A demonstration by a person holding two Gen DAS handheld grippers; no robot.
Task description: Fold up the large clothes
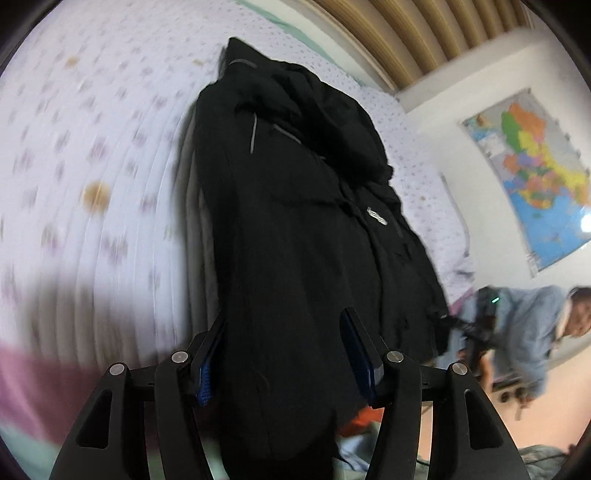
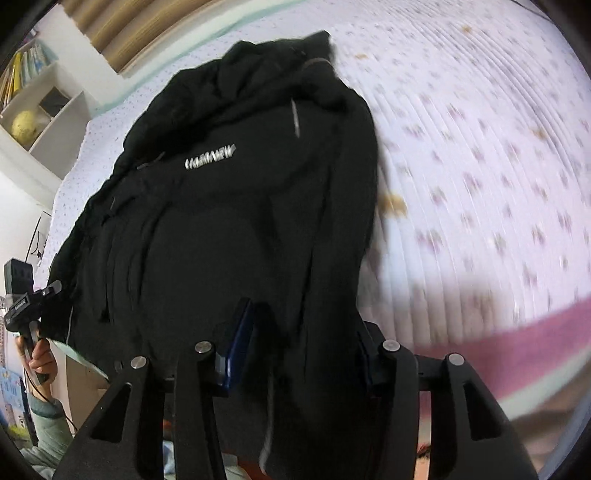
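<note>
Bedroom: bed [image 1: 92, 122] under a white quilted cover with small purple flowers and a pink band at the near edge; slatted wooden headboard [image 1: 424, 33] at 12–1 o'clock in the left wrist view.

Left wrist view, left to right:
- blurred bedcover from 9 to 11 o'clock, a brownish spot on it
- black jacket [image 1: 295, 221] in the centre, lying lengthwise on the bed, hood end at 12 o'clock, hem end at 6 o'clock
- left gripper [image 1: 284, 354] at 6 o'clock, jaws about half open, blue pads either side of the jacket's near end; fabric fills the gap, but firm pinch vs. loose: cannot tell
- wall map [image 1: 535, 173] at 3 o'clock
- person in a light blue top [image 1: 528, 325] at 4 o'clock, holding the other tool

Right wrist view, left to right:
- white shelf [image 2: 40, 122] with books and a yellow ball at 10 o'clock
- hand [image 2: 40, 358] on the other tool's handle at 8 o'clock
- jacket in the centre, silver chest logo [image 2: 209, 158] up, hood at 12 o'clock
- right gripper [image 2: 299, 354] at 6 o'clock, jaws partly open around the near fabric, which bulges between the pads; actual clamp cannot tell
- blurred bedcover from 1 to 4 o'clock
</note>
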